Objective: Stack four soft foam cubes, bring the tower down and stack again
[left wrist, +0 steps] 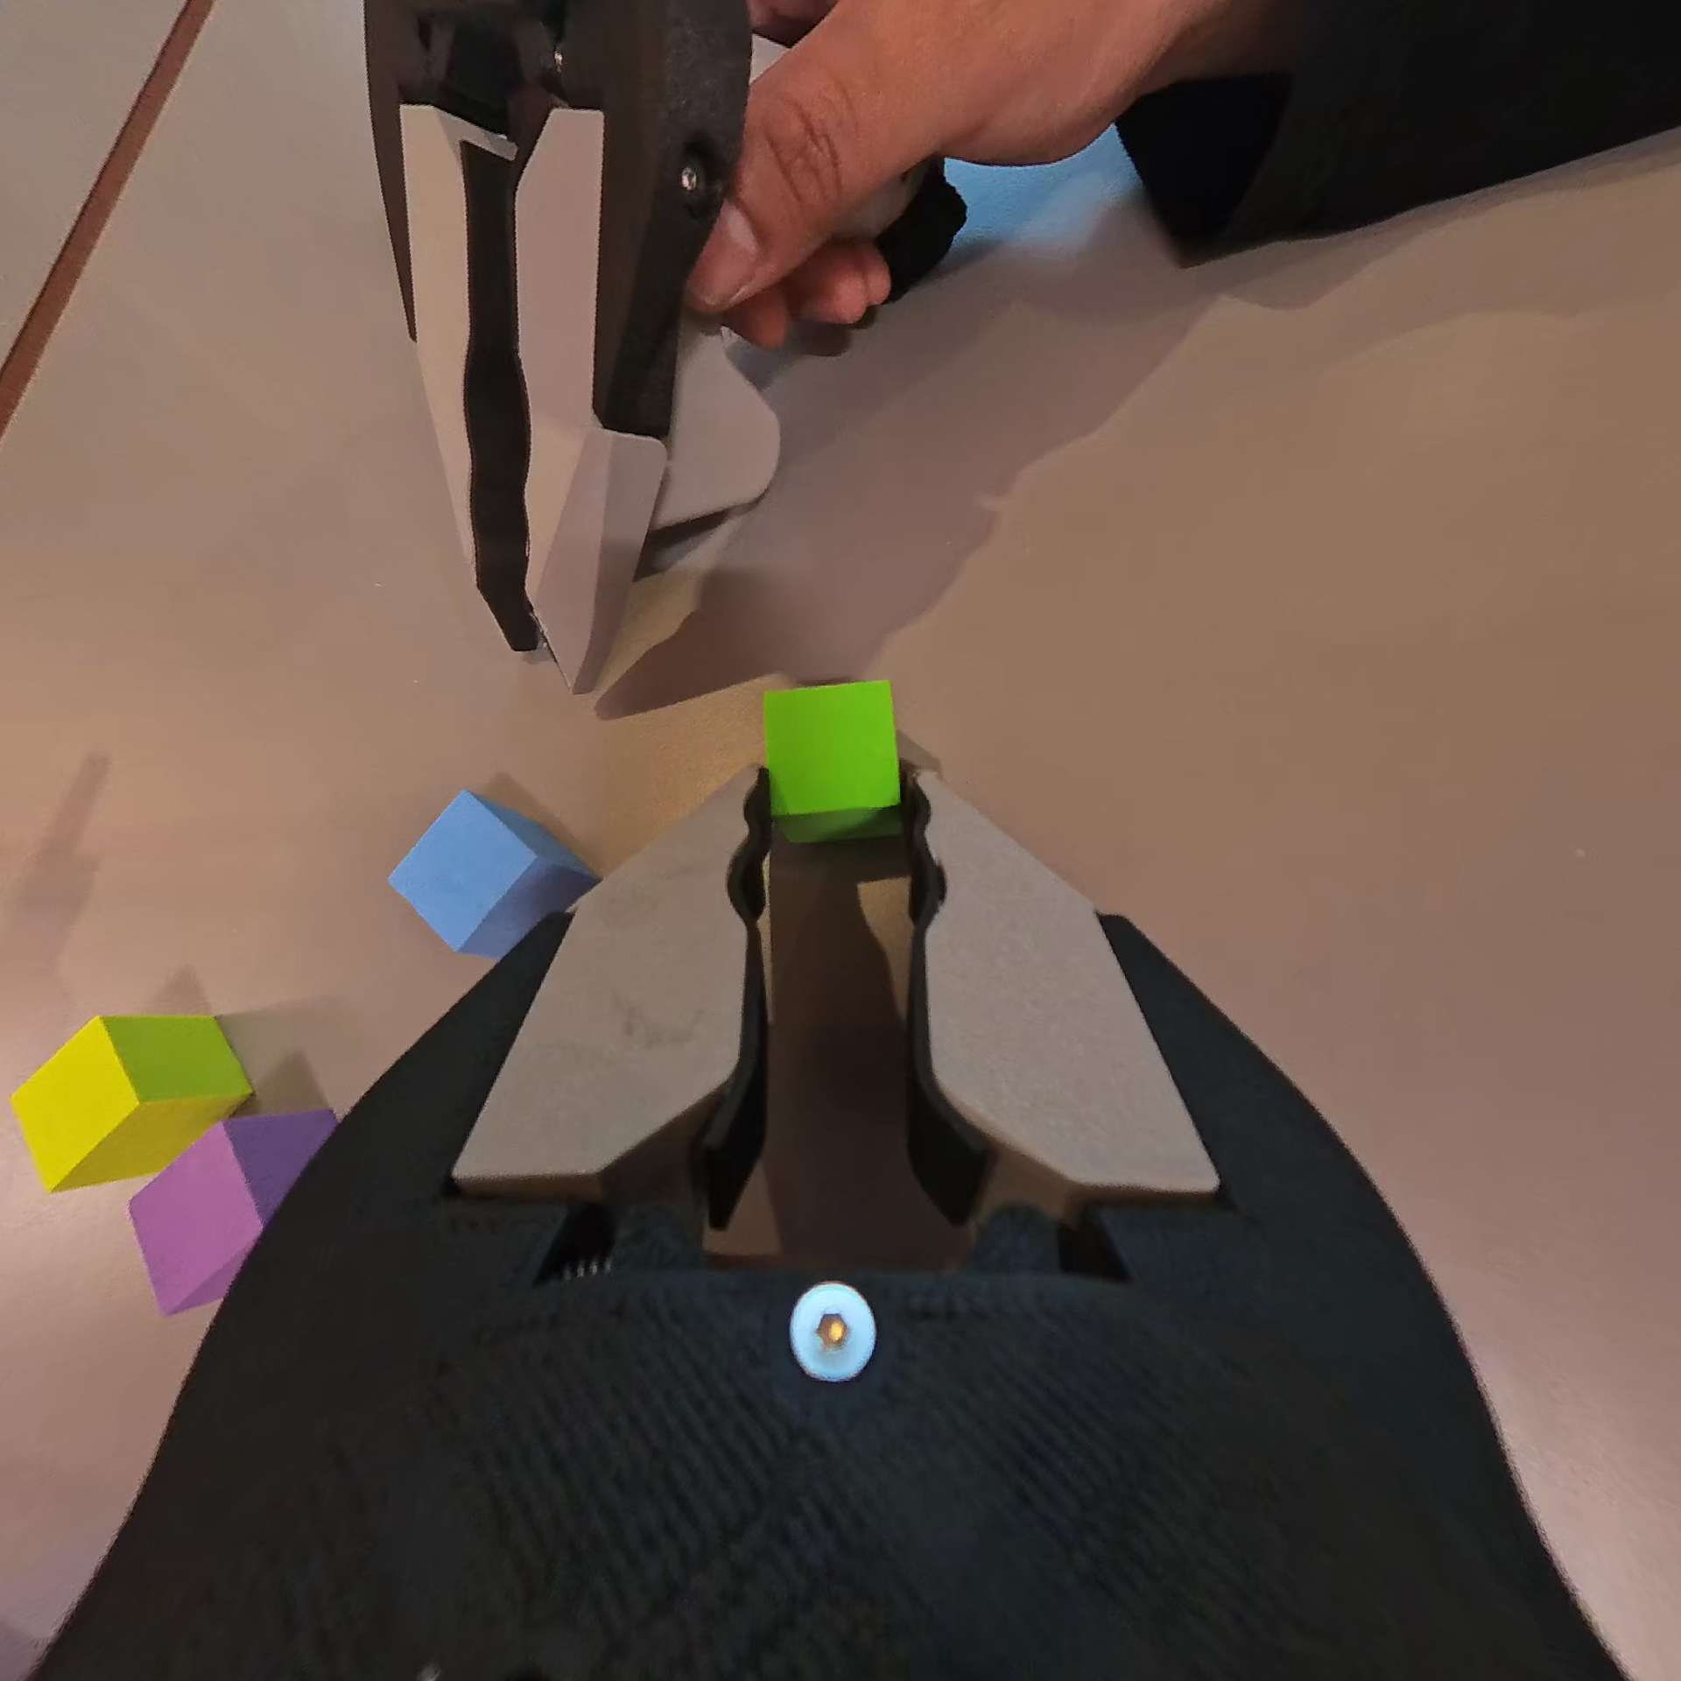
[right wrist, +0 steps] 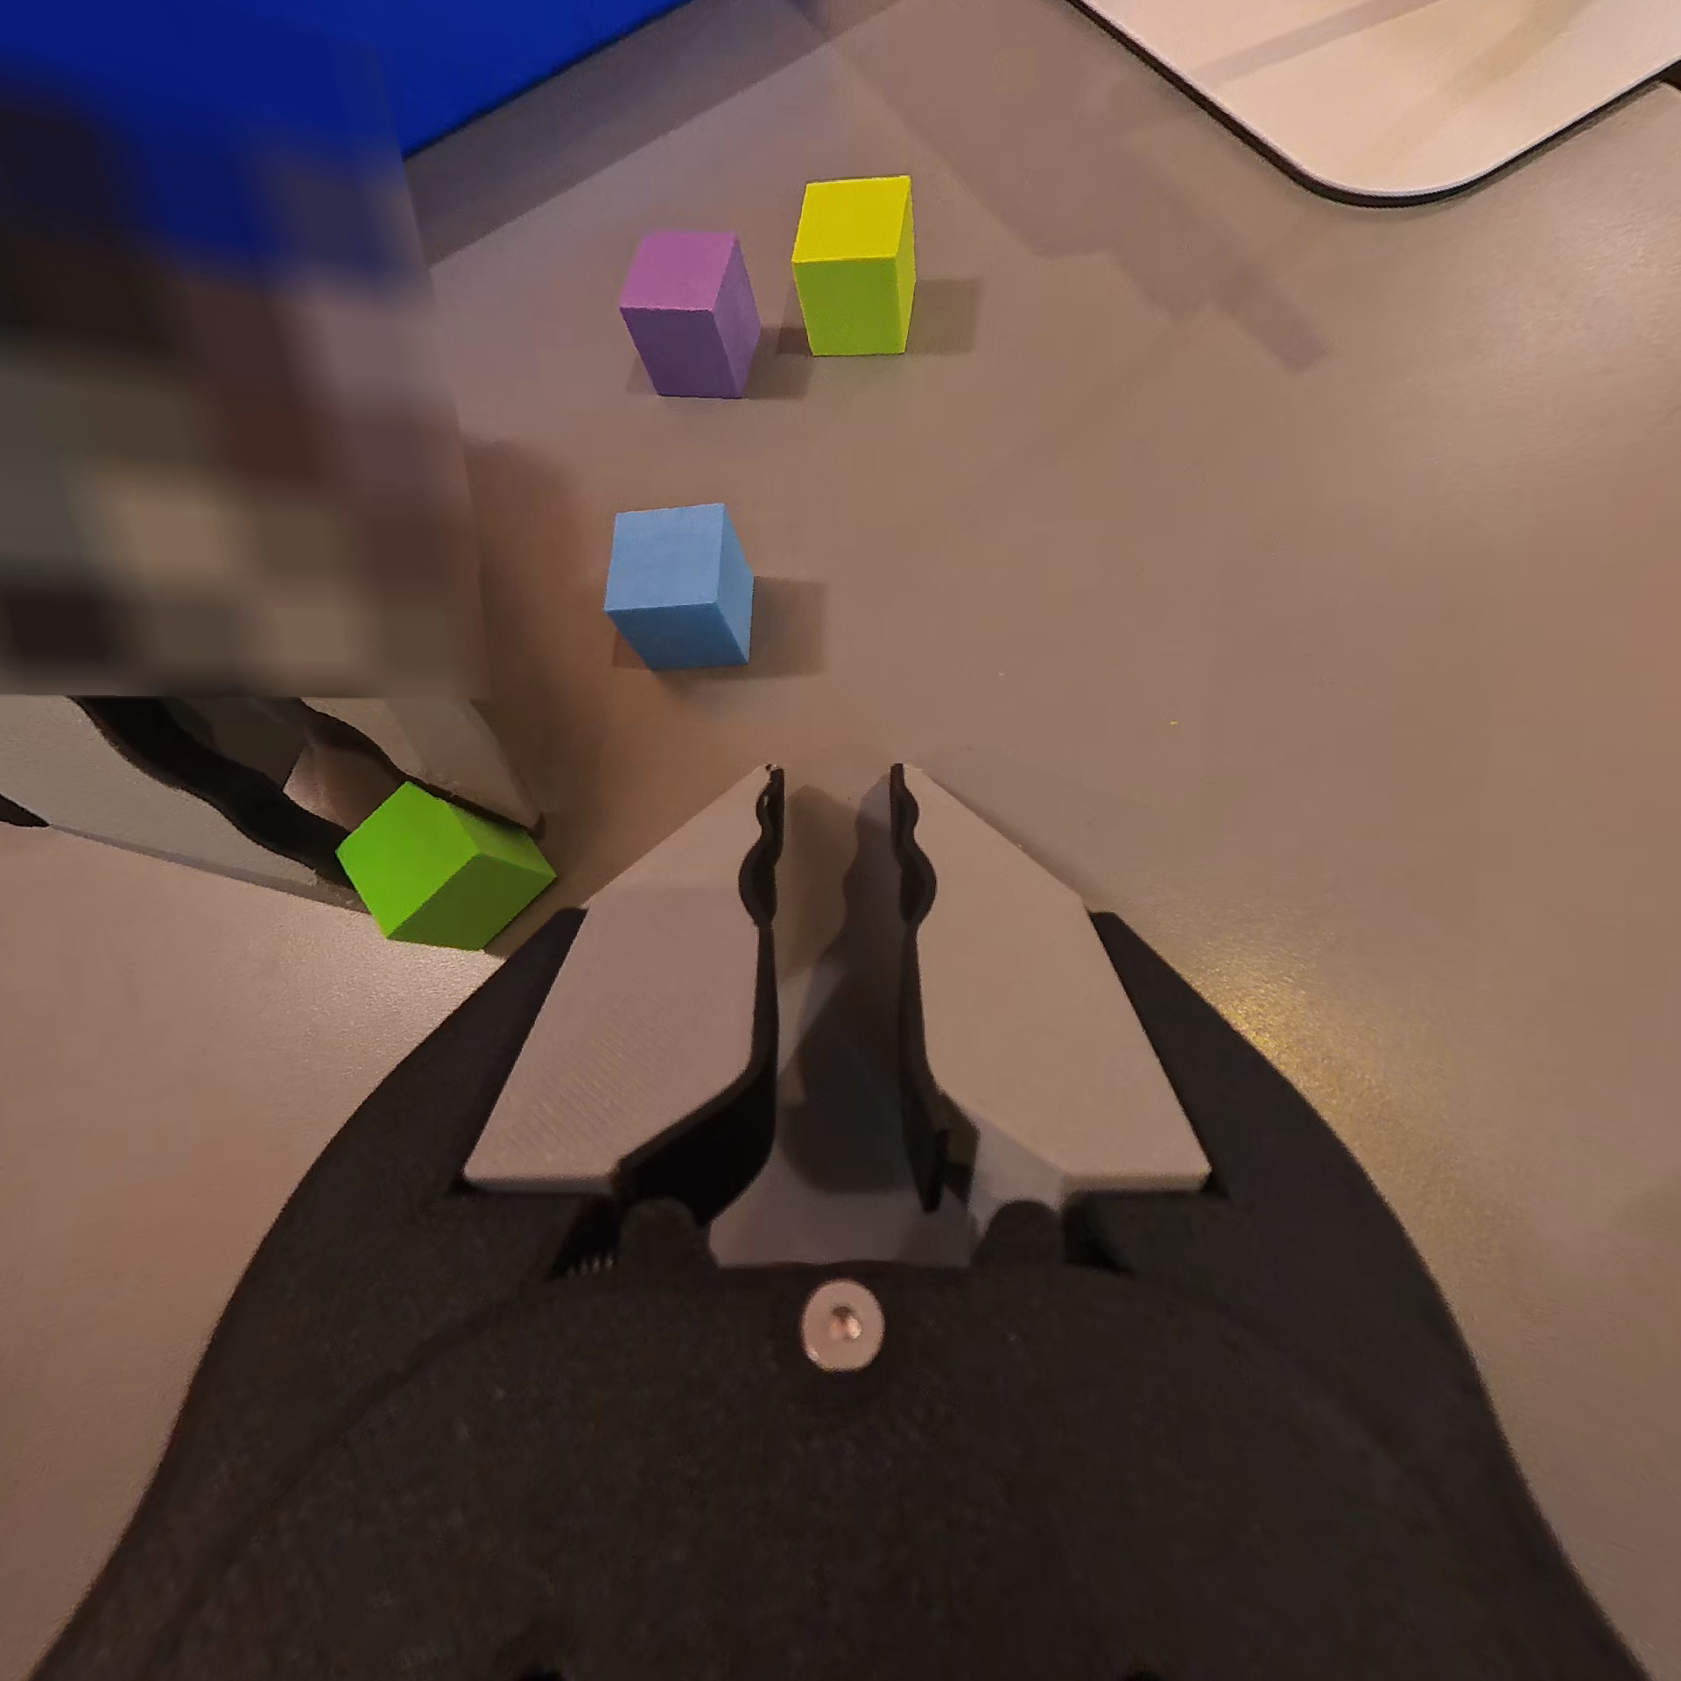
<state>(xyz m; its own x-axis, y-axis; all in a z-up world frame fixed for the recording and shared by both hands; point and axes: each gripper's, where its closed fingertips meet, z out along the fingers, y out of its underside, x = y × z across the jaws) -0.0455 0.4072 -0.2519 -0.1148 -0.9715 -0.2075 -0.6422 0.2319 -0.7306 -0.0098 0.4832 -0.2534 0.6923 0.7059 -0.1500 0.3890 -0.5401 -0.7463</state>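
Note:
My left gripper (left wrist: 832, 784) is shut on a green foam cube (left wrist: 832, 750) held between its fingertips, low over the table. The cube also shows tilted in the right wrist view (right wrist: 437, 864), between the left gripper's fingers (right wrist: 273, 819). A blue cube (left wrist: 482, 873) (right wrist: 678, 587) lies just left of my left gripper. A yellow cube (left wrist: 118, 1101) (right wrist: 855, 264) and a purple cube (left wrist: 214, 1201) (right wrist: 691, 314) stand side by side farther off. My right gripper (right wrist: 832, 773) (left wrist: 555, 650) is slightly open and empty, pointing down close beside the green cube.
All cubes lie singly on a grey-beige table (right wrist: 1273, 637). A hand (left wrist: 864, 136) holds the right gripper. The table's brown edge (left wrist: 91, 209) runs at the far left. A white board with a rounded corner (right wrist: 1364, 91) and a blue surface (right wrist: 455, 73) lie beyond the cubes.

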